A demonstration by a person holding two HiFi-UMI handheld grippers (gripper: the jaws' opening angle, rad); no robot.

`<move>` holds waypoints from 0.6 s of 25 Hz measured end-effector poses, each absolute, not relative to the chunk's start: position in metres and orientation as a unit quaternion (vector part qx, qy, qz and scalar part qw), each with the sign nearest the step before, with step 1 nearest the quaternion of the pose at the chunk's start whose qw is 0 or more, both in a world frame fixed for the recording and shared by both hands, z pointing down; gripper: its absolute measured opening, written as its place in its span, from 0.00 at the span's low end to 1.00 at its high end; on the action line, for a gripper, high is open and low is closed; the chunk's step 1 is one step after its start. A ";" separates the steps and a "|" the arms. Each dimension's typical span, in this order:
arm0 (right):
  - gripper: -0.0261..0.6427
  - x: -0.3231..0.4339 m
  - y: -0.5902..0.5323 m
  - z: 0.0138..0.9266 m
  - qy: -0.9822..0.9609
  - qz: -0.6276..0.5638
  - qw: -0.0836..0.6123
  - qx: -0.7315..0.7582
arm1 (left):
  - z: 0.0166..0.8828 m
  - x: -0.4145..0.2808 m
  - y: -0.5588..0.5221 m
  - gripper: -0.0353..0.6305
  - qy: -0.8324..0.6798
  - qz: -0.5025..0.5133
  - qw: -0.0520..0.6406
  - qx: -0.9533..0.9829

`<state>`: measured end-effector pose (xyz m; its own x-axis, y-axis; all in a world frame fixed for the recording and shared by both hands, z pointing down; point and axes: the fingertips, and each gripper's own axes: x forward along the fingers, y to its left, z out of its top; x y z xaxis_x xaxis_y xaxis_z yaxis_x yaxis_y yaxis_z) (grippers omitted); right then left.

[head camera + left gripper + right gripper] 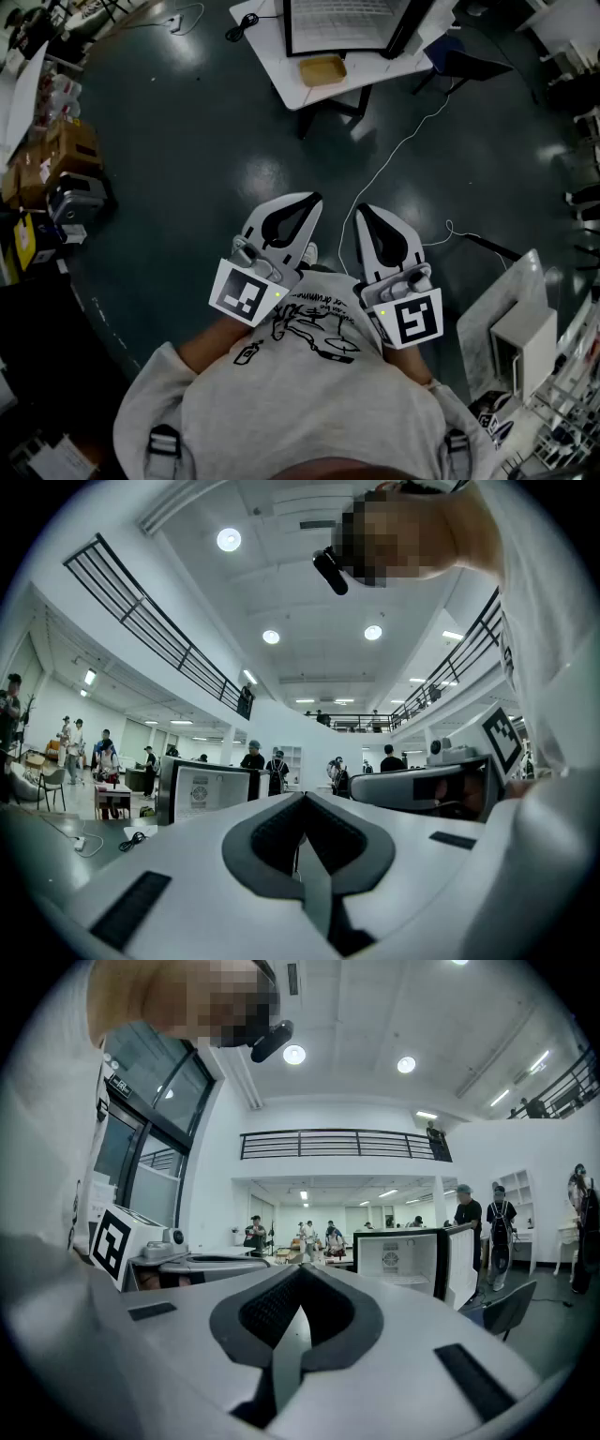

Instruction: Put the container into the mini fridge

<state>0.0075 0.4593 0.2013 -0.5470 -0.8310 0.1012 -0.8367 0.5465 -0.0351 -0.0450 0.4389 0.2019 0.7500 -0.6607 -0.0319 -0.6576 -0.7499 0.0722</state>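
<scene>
Grey sweatshirt [309,403] nearest; left tool [307,202] and right tool [364,214] before chest, both clenched, nothing between. Flat tan container [322,69] lies on white worktop [267,42] just beside open black-framed mini fridge [412,1258], well apart from tools. Task seems not begun. Next: approach, unclench one tool, grasp container.

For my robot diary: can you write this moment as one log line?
left gripper: shut, empty | right gripper: shut, empty | mini fridge: door open | yellow container: on table
</scene>
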 end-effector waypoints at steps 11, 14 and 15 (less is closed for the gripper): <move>0.08 0.023 0.462 0.194 -0.878 0.047 0.012 0.476 | 0.204 -0.032 0.443 0.08 -0.355 -0.019 0.034 0.934; 0.08 0.024 0.456 0.197 -0.876 0.049 0.015 0.480 | 0.206 -0.032 0.438 0.08 -0.353 -0.019 0.036 0.935; 0.08 0.025 0.454 0.199 -0.875 0.050 0.015 0.481 | 0.208 -0.032 0.436 0.08 -0.351 -0.019 0.036 0.935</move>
<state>0.0249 0.4536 0.1986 -0.5362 -0.8407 0.0751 -0.8438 0.5317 -0.0731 -0.0318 0.4361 0.2076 0.7523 -0.6588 -0.0109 -0.6560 -0.7505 0.0805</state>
